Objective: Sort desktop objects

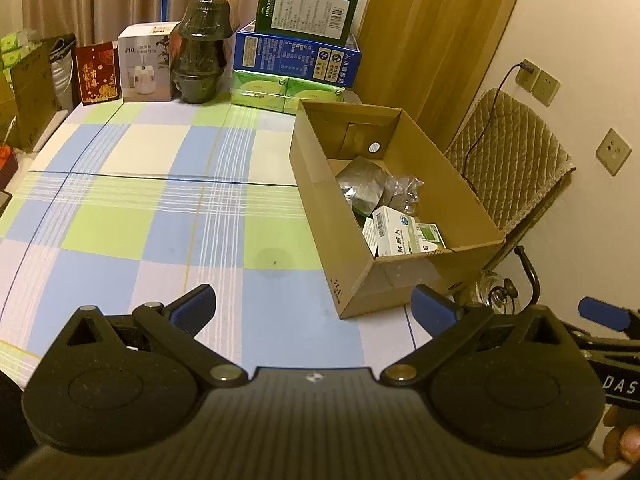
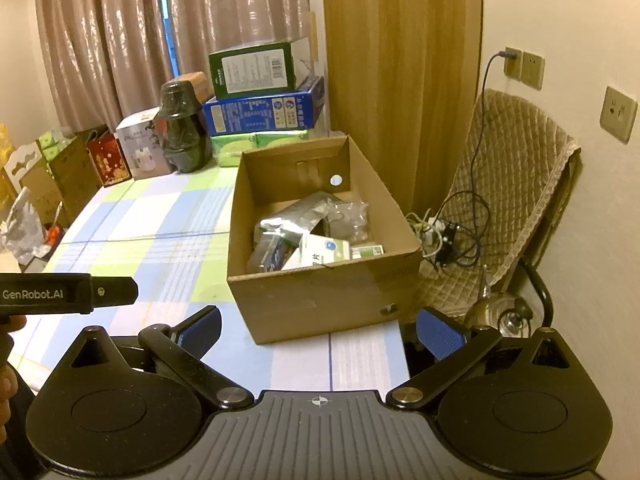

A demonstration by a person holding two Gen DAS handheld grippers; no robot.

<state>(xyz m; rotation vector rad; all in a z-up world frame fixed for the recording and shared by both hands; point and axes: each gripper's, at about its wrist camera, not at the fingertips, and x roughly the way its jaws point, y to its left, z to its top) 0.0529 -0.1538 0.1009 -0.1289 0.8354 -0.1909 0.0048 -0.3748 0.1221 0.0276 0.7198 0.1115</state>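
An open cardboard box point(image 1: 352, 280) point(image 2: 312, 300) stands on the right side of the checked tablecloth point(image 1: 160, 216) point(image 2: 160, 240). Inside lie a silver foil pouch point(image 1: 360, 186) point(image 2: 292, 218), clear plastic bags point(image 1: 404, 188) point(image 2: 352, 216), a white medicine box point(image 1: 390, 232) point(image 2: 320, 254) and a small green-and-white box point(image 1: 430, 236) point(image 2: 366, 251). My left gripper point(image 1: 314, 310) hovers open and empty over the cloth, just in front of the box's near left corner. My right gripper point(image 2: 320, 330) is open and empty in front of the box's near wall.
Along the table's far edge stand a red packet point(image 1: 98, 72), a white humidifier box point(image 1: 146, 66), a dark wrapped stack of pots point(image 1: 200, 52) and stacked green and blue boxes point(image 1: 296, 56). A quilted chair point(image 2: 512, 200), cables and a kettle point(image 2: 500, 312) sit right of the table.
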